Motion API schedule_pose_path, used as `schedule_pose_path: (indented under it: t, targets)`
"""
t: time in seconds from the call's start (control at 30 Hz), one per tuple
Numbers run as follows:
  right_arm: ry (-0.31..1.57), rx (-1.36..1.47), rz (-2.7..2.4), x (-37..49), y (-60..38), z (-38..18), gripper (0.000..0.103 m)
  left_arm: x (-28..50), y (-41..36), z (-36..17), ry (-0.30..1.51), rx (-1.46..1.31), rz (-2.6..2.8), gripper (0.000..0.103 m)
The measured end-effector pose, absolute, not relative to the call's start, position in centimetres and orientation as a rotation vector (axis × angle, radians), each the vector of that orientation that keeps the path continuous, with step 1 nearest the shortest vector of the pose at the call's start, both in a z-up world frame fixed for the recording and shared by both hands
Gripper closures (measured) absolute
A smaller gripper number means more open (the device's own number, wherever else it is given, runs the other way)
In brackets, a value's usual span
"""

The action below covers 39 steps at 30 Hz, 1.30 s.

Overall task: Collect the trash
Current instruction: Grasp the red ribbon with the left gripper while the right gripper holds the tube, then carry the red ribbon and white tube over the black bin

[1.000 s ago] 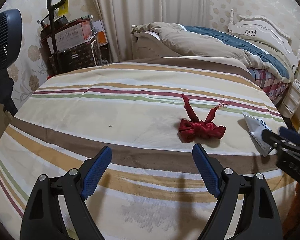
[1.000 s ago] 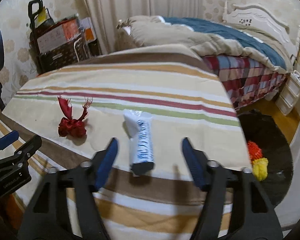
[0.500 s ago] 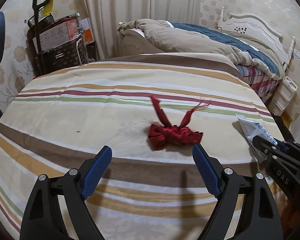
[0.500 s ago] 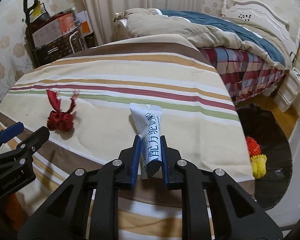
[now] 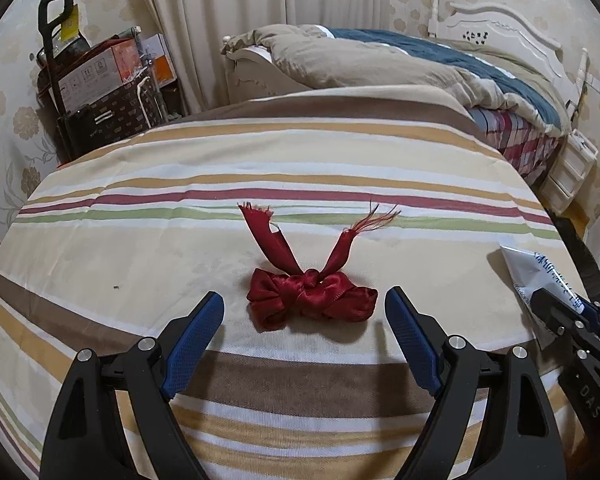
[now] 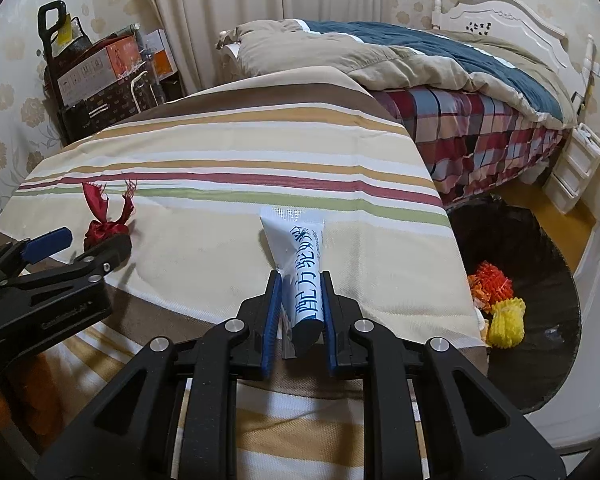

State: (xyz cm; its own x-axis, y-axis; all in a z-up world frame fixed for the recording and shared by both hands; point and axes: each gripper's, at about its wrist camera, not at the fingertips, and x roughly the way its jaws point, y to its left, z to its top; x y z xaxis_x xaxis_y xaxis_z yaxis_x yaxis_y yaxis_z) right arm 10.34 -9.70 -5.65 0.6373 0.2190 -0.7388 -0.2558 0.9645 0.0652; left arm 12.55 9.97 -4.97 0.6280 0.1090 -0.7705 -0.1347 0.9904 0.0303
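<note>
A red satin ribbon bow lies on the striped cloth. My left gripper is open, its blue fingers on either side of the bow and just short of it. The bow also shows in the right wrist view, partly behind the left gripper. My right gripper is shut on a white sachet with blue print, which lies on the cloth near its right edge. The sachet and the right gripper show at the right of the left wrist view.
A black round bin stands on the floor right of the table, with orange and yellow mesh trash in it. A bed with a quilt is behind. Boxes and a trolley stand at the back left.
My left gripper has moved in toward the bow, now centred between its open fingers. My right gripper closed on the sachet and still holds it.
</note>
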Motion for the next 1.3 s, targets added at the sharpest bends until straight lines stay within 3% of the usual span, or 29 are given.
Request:
schedule_pose_path:
  t: [0.13,0.17,0.43,0.47,0.5,0.77,1.3]
  targets:
    - [0.836,-0.043,0.279,10.3,-9.7,-5.8,0.085,12.6,10.6,-5.1,0.896,-0.072,0.124,0.024]
    - [0.836,-0.042,0.28,10.3,-9.7,-5.8,0.085,12.6,10.6,-5.2,0.901,-0.081,0.114,0.037]
    - [0.83,-0.038,0.278,10.0,-9.8,-5.8,0.085,12.1,9.7,-5.3,0.895,-0.041,0.077,0.057]
    - [0.827,-0.036,0.277,9.9,-9.9,-5.7,0.085,11.9,9.6,-5.2,0.891,-0.04,0.074,0.066]
    - [0.826,-0.036,0.277,9.8,-9.8,-5.7,0.086,11.8,9.6,-5.2,0.889,-0.04,0.068,0.068]
    - [0.822,-0.038,0.279,8.9,-9.8,-5.6,0.087,11.0,9.7,-5.0,0.874,-0.038,0.059,0.08]
    - [0.793,-0.018,0.281,6.1,-10.5,-4.6,0.088,7.6,9.1,-3.4,0.822,-0.047,0.028,0.084]
